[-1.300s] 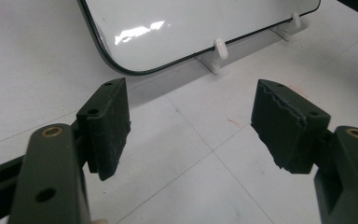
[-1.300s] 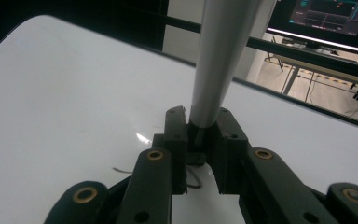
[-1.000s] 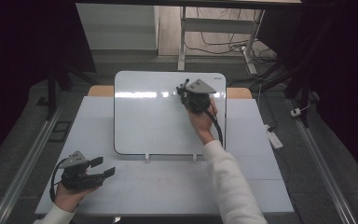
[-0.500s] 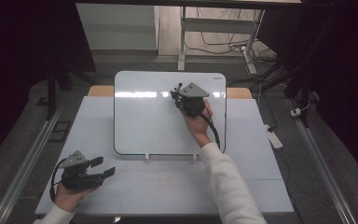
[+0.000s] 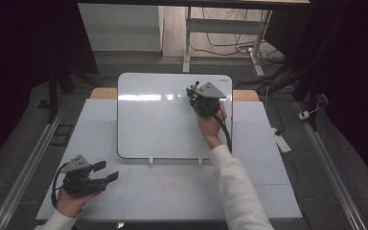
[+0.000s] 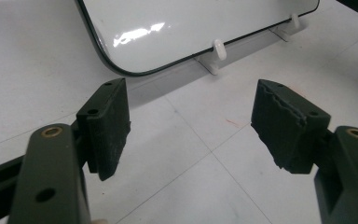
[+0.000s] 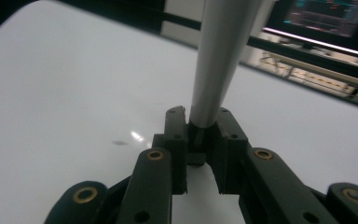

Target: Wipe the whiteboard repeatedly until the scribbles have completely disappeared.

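A white whiteboard (image 5: 153, 120) stands tilted on the table, propped on small white feet (image 5: 151, 160). My right gripper (image 5: 192, 91) hovers at the board's upper right, shut on a pale grey marker (image 7: 216, 60) that rises upright from between its jaws in the right gripper view (image 7: 200, 128). The board's glossy surface (image 7: 65, 74) lies just beyond those jaws. My left gripper (image 5: 106, 171) rests low over the table's near left corner, open with nothing between its fingers (image 6: 107, 126). Its view looks toward the board's lower edge (image 6: 177, 28).
The white table top (image 5: 249, 191) carries a faint red mark (image 5: 167, 186) in front of the board. A white power strip (image 5: 280, 141) lies on the floor at the right. Metal table legs and cables stand behind the board.
My right gripper drifted slightly left over the board with the marker, then back right. The left gripper has stayed where it was.
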The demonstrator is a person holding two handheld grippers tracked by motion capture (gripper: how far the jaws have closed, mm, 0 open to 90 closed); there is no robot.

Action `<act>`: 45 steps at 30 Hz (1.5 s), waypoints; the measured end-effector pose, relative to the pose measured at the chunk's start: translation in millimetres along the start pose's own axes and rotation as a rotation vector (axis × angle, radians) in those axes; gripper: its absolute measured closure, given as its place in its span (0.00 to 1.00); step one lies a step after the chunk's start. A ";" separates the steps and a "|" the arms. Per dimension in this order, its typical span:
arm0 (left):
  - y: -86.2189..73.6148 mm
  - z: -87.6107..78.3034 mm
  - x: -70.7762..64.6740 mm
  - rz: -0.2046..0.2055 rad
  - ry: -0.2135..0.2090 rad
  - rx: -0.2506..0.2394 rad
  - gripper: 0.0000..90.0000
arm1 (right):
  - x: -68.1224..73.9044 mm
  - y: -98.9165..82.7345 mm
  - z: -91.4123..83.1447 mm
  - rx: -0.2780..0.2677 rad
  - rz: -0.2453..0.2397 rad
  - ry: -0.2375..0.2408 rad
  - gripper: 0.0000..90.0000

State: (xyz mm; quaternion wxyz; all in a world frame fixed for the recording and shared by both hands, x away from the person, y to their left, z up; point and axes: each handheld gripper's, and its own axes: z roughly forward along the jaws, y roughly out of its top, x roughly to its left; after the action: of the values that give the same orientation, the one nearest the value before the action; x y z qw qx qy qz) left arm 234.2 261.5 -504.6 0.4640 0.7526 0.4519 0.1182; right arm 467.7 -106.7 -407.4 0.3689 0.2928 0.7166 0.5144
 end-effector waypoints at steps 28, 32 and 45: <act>0.0 0.6 0.5 0.003 -0.001 0.005 0.32 | 10.0 -6.6 -3.2 -0.001 -0.039 0.012 0.86; -0.1 -0.4 0.5 0.000 0.004 0.001 0.32 | -0.9 -5.3 -3.0 -0.019 0.042 -0.011 0.86; -0.9 -0.8 2.1 -0.005 0.001 0.000 0.32 | 21.3 -1.9 6.6 -0.016 -0.011 0.040 0.86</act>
State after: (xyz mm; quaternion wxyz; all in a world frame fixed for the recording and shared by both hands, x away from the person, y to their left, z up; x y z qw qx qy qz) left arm 234.4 263.7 -505.5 0.4640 0.7516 0.4539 0.1175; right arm 461.3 -86.8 -415.4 0.3597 0.2755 0.7213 0.5239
